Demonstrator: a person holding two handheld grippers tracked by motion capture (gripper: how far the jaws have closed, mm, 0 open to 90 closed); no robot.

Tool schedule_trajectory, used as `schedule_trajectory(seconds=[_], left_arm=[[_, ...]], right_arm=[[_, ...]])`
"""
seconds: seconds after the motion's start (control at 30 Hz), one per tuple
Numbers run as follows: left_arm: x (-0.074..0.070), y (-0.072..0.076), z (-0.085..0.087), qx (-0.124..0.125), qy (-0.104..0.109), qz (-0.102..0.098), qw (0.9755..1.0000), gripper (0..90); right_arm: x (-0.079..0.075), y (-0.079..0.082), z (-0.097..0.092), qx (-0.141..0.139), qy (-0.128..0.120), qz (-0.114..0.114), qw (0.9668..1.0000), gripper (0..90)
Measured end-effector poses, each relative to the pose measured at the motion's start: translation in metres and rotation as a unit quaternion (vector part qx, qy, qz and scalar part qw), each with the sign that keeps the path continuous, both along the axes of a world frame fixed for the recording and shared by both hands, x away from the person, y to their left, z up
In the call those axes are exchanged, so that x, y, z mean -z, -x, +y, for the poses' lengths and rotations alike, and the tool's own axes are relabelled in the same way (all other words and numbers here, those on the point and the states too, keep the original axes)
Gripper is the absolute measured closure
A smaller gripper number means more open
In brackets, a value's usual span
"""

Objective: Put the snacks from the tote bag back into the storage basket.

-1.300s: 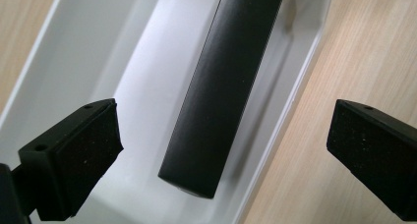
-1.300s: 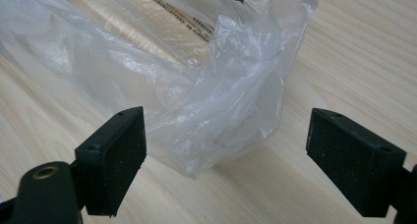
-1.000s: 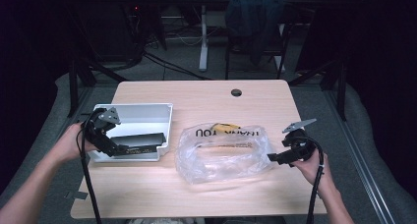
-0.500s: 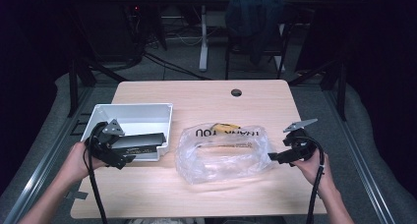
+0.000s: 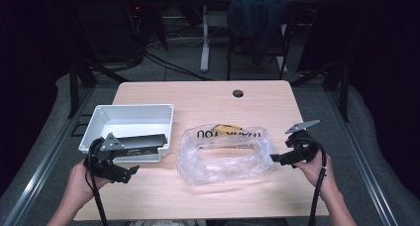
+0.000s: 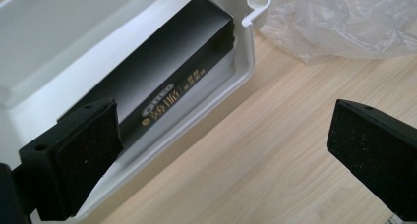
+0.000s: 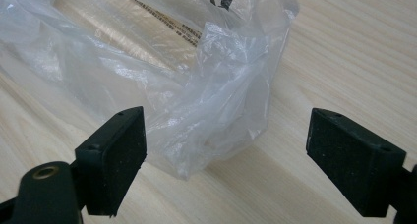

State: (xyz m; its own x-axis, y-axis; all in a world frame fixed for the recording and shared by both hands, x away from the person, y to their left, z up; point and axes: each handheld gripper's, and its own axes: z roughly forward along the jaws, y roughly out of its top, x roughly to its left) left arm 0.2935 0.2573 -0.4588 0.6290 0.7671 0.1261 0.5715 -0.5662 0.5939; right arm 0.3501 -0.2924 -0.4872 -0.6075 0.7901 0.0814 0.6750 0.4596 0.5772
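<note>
on the wooden table [image 5: 208,99], seen from the high view, a white tray [image 5: 130,121] sits at the left and a clear plastic bag [image 5: 225,154] lies crumpled just to its right, printed lettering showing along its far side. a long black box [image 5: 138,142] lies inside the tray along the near wall, one end close to the tray's right near corner; in the left gripper view the black box [image 6: 162,84] carries small gold lettering on its side and rests against the tray [image 6: 59,47] wall. left gripper [image 5: 116,172] is held in the person's left hand [image 5: 79,179] just in front of the tray's near edge, over bare wood; in its own view the left gripper [image 6: 223,148] has jaws spread wide with nothing between them, one jaw over the tray rim, the other over the table [image 6: 275,145]. right gripper [image 5: 278,158] is held in the right hand [image 5: 312,169] at the right edge of the bag; in its own view the right gripper [image 7: 226,160] has jaws wide apart, a fold of the bag [image 7: 206,111] lying between them nearer the left jaw, contact not discernible. something yellow [image 5: 225,128] shows at the bag's far side.
</note>
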Motion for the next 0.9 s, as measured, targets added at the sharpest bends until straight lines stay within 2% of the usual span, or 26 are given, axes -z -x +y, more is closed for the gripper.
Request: schedule_trajectory(seconds=[0.1,0.17,0.3,0.4,0.47,0.5,0.53,0.57,0.63,0.77,0.9], left_arm=[[0.007,0.007,-0.002,-0.011,0.002,0.002,0.9999,0.0],[0.012,0.011,-0.002,-0.016,0.006,0.009,0.9998,0.0],[0.021,0.019,-0.002,-0.037,0.013,0.002,0.9992,0.0],[0.03,0.023,-0.001,-0.051,0.027,0.001,0.9983,0.0],[0.031,0.024,-0.002,-0.047,0.016,0.002,0.9988,0.0],[0.031,0.024,-0.001,-0.049,0.015,0.0,0.9987,0.0],[0.031,0.024,-0.001,-0.055,0.017,-0.01,0.9983,0.0],[0.031,0.025,0.0,-0.059,0.023,-0.014,0.9979,0.0],[0.034,0.025,0.001,-0.063,0.021,-0.017,0.9976,0.0],[0.044,0.022,0.004,-0.069,0.016,-0.005,0.9975,0.0],[0.049,0.018,0.009,-0.078,0.015,-0.003,0.9968,0.0]], right_arm=[[0.0,0.001,0.001,0.001,-0.005,0.002,1.0,14.9],[0.0,0.001,0.001,-0.001,0.001,0.002,1.0,14.9],[0.0,0.002,0.001,-0.002,0.0,0.0,1.0,14.9],[0.001,0.003,0.0,0.003,0.002,-0.003,1.0,14.9],[0.002,0.003,-0.001,0.002,0.0,-0.003,1.0,14.9],[0.002,0.003,-0.001,0.002,0.002,-0.005,1.0,14.9],[0.002,0.002,-0.001,0.002,0.001,-0.006,1.0,14.9],[0.003,0.002,0.0,0.004,0.003,-0.008,1.0,14.9],[0.004,0.001,0.0,0.006,0.003,-0.01,0.9999,14.9],[0.006,0.0,0.0,0.006,0.004,-0.015,0.9999,14.8],[0.008,0.0,-0.003,0.013,0.002,-0.022,0.9997,14.2]])
